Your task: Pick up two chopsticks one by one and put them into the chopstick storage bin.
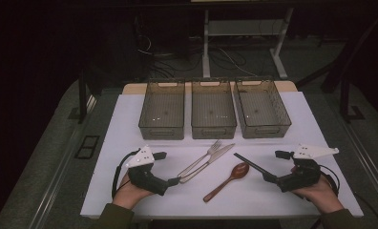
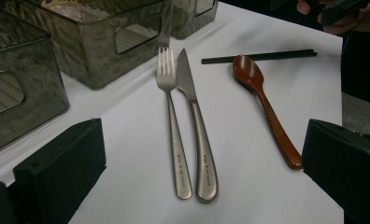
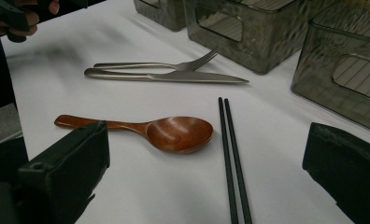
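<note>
Evidently nothing is sorted yet: all the cutlery lies on the worktop (image 1: 130, 124) and the bins hold nothing.

Three clear bins (image 1: 213, 110) stand in a row at 12 o'clock. Before them lie the chopsticks (image 1: 250, 163) at 3 o'clock, the knife (image 1: 210, 161) and fork (image 1: 202, 159) touching side by side at centre, and the wooden spoon (image 1: 227, 180) between. The left gripper (image 1: 173, 181), at 8 o'clock, points at the knife and fork handles, jaws apart, holding nothing; the right gripper (image 1: 267, 177), at 4 o'clock, likewise gapes near the chopsticks.
</note>
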`<state>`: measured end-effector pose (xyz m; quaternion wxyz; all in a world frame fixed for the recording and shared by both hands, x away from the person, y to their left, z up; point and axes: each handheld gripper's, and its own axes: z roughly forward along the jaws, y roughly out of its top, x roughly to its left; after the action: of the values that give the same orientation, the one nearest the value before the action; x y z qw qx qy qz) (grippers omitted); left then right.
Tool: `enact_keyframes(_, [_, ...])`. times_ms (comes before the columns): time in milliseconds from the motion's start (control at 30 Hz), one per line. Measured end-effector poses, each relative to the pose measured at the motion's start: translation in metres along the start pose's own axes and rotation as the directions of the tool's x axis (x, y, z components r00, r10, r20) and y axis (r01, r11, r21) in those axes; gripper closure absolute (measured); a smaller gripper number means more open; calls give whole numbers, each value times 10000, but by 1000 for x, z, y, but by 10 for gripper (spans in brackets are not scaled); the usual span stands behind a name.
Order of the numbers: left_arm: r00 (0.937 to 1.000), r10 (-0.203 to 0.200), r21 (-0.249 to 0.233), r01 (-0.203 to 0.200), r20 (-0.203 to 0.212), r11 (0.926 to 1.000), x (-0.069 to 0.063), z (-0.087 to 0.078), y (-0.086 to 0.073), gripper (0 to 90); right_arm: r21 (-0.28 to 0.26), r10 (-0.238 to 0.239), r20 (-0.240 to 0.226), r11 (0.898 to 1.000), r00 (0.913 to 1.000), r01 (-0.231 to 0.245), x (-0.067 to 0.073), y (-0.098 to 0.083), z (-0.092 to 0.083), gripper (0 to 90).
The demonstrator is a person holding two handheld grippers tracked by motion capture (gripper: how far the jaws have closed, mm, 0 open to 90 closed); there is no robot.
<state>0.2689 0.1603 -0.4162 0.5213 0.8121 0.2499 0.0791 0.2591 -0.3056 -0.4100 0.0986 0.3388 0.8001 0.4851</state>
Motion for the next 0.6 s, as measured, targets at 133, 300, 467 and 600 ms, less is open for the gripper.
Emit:
enact_keyframes(133, [10000,36,-20,-36,15,10000,0,0,0,0,3,12,-1,10000,10000,-12,-1,1,-1,1])
enact_keyframes(300, [9999,98,-10,-98,42,10000,-1,-1,0,0,45,-29,58,10000,10000,28,-4,3,-3,1])
enact_keyframes(467, [10000,-6,-109,6,61,9999,1,-2,-1,0,13,41,202,10000,9998,-41,-9,3,-6,2])
enact_keyframes(600, [10000,5,-84,-4,70,10000,1,-2,-1,0,16,76,256,10000,9996,-76,-12,3,-8,1])
